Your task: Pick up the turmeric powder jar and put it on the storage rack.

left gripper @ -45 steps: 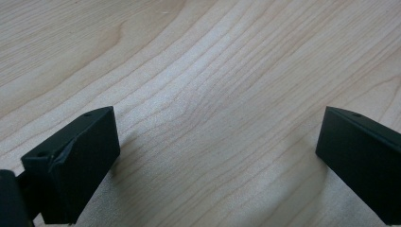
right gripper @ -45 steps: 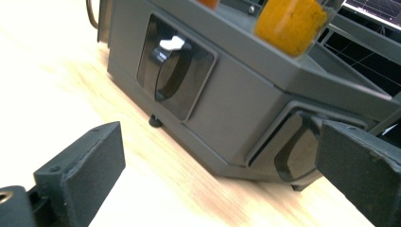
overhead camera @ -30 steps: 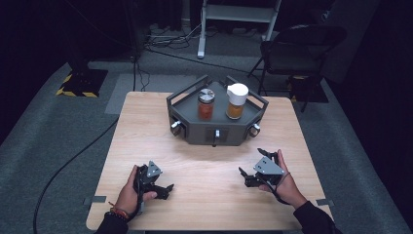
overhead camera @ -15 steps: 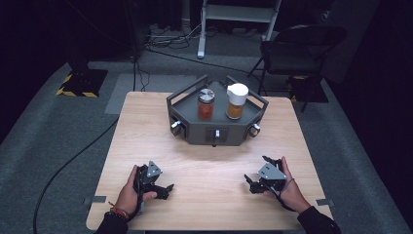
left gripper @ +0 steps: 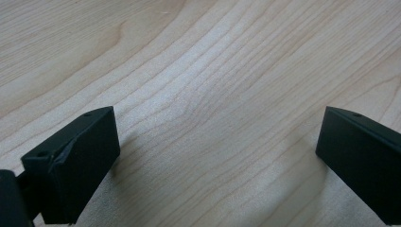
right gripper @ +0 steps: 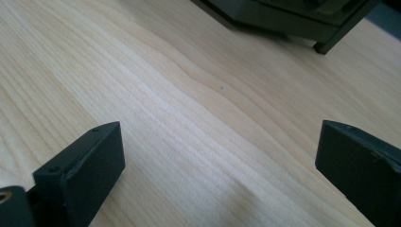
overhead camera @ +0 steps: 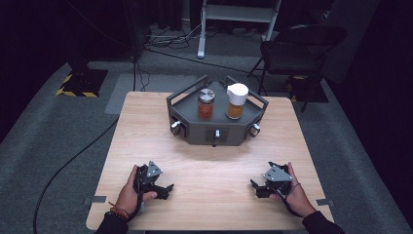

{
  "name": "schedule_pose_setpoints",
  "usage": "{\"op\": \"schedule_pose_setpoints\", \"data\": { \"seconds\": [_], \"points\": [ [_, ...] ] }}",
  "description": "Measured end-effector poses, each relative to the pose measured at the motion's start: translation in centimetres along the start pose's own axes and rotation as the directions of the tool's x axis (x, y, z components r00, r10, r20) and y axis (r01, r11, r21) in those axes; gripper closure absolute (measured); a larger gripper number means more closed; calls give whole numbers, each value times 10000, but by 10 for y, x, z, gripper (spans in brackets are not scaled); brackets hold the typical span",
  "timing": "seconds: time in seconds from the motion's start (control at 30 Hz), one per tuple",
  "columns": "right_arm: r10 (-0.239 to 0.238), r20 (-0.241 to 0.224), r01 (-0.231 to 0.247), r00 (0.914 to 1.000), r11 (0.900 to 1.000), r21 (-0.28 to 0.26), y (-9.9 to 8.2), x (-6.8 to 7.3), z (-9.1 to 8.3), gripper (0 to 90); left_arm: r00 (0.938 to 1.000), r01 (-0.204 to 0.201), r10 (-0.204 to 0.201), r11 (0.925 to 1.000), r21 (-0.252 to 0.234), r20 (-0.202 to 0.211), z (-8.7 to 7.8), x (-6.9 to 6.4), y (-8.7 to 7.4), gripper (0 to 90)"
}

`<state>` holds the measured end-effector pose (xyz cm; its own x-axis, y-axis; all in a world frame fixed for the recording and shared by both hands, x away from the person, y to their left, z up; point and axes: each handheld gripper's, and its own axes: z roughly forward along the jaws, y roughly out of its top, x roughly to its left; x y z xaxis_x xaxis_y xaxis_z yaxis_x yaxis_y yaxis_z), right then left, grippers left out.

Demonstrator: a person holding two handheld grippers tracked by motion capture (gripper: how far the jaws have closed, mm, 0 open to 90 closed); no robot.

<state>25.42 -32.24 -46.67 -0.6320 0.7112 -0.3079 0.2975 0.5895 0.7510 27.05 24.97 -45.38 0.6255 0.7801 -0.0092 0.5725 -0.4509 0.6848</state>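
Two tongs are held low over the near part of a pale wooden bench [overhead camera: 146, 126], one in each of the person's hands; the left tongs [overhead camera: 164, 189] are seen at the near left of the high view, gripped by the left hand [overhead camera: 129, 194], and the right tongs [overhead camera: 256, 187] at the near right, gripped by the right hand [overhead camera: 294, 194]; each carries a grey three-cornered plate on top. In the left gripper view the two black jaws are spread wide apart with bare wood grain between them, and nothing is held; in the right gripper view the jaws are likewise spread wide, with nothing between them but the bench surface. The nearest things are set at the far middle of the bench, well apart from both tongs: a dark grey tray [overhead camera: 195, 127] with raised handles and small knobs along its front wall, on which two jars are stood upright side by side; the jar with the metal lid [overhead camera: 206, 106] holds a reddish-orange content and is placed on the left, and the jar with the white cap [overhead camera: 235, 104] holds an amber content and is placed just beside it on the right. The tray lies ahead of and between the two tongs, somewhat nearer the right pair; its lower edge [right gripper: 283, 21] is caught at the top of the right gripper view, beyond the open jaws. Beyond the bench, a dark chair [overhead camera: 297, 46] and a white stand [overhead camera: 238, 14] are seen on the grey floor.
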Motion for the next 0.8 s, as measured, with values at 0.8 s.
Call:
{"op": "schedule_pose_setpoints", "data": {
  "seconds": [0.8],
  "points": [
    [2275,-1098,-2148,9676,9697,1160,-9,-52,-3,3,10000,-15,16,10000,-15,31,0,1,0,4]
  ]
}}
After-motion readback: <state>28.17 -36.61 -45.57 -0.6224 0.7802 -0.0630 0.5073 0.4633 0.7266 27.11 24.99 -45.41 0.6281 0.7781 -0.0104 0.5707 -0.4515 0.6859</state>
